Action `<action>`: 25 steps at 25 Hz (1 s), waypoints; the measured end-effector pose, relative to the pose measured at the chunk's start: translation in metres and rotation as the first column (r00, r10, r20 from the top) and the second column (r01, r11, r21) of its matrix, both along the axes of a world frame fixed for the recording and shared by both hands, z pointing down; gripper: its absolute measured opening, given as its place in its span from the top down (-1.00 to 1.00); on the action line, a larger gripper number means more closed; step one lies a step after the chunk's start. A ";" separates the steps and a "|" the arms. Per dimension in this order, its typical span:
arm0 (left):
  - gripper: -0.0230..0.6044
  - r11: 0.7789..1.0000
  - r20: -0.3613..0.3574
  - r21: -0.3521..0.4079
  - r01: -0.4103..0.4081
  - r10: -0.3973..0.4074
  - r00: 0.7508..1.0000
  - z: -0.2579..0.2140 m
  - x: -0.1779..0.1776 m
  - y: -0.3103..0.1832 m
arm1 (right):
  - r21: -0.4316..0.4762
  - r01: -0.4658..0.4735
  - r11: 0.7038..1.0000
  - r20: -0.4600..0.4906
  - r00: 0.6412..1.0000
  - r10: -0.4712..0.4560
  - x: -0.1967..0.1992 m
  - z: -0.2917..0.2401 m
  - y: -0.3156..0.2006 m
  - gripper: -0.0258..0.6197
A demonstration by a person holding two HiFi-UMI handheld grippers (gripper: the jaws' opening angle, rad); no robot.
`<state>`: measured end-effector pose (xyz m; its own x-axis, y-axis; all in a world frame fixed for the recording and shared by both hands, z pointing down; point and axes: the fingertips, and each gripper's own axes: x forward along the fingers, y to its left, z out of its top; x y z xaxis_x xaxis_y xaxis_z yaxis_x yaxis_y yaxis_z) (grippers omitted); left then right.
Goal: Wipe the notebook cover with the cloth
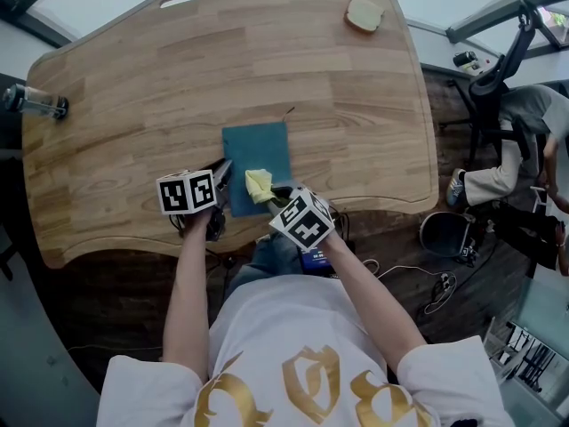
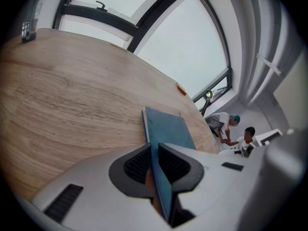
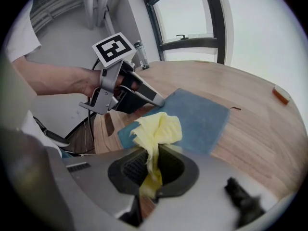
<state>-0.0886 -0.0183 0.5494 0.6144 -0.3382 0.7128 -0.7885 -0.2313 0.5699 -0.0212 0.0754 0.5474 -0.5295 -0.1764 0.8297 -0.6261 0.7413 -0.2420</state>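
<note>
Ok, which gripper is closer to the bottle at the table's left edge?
Left. The left gripper clamps the notebook at its near left corner, toward the bottle; the right gripper, holding the yellow cloth, is further right.

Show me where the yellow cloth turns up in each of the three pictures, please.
Head view: the cloth is mid-picture, over the near edge of the blue notebook.
Left gripper view: not in it.
Right gripper view: low centre, clamped in the right gripper.
Shared landmark: the notebook shows in all three views, including the left gripper view and the right gripper view.
</note>
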 end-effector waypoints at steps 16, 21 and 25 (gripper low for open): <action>0.75 1.000 -0.008 -0.012 -0.006 0.006 1.000 0.003 0.001 0.003 | 0.060 -0.091 0.994 -0.016 0.996 0.092 0.019 0.000 -0.042 0.79; 0.75 1.000 -0.007 -0.015 -0.001 0.001 1.000 0.003 0.000 0.002 | 0.076 -0.106 0.991 -0.020 0.994 0.108 0.023 -0.001 -0.057 0.79; 0.75 1.000 -0.009 -0.015 -0.007 0.006 1.000 0.002 0.001 0.003 | 0.081 -0.113 0.990 -0.012 0.993 0.114 0.025 -0.001 -0.066 0.79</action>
<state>-0.0872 -0.0158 0.5519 0.6231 -0.3237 0.7120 -0.7817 -0.2280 0.5805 0.0035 0.0099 0.5468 -0.4889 -0.3008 0.8188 -0.7107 0.6817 -0.1739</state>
